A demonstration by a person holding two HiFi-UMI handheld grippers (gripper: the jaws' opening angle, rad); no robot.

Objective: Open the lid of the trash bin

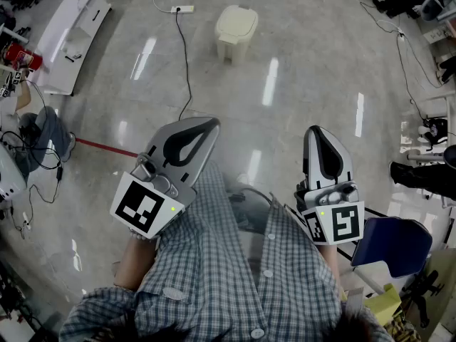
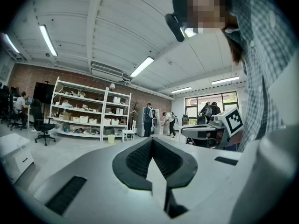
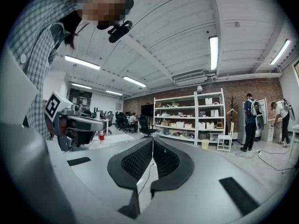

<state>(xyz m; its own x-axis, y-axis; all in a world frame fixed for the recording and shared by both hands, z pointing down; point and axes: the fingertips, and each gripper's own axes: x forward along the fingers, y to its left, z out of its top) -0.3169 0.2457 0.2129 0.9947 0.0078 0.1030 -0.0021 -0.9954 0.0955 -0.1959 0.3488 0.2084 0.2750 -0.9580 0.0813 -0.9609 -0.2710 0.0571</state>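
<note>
Count: one trash bin, two grippers. The bin stands on the floor with its lid down, well ahead of both grippers and roughly between their lines.

The left gripper and the right gripper are held close to the person's checked shirt. On each, the jaws meet at the tips with nothing between them.

Only the head view shows the bin. The gripper views show a white shelf unit against a brick wall.

Left claw tips together, white shelves beyond, brick wall
</note>
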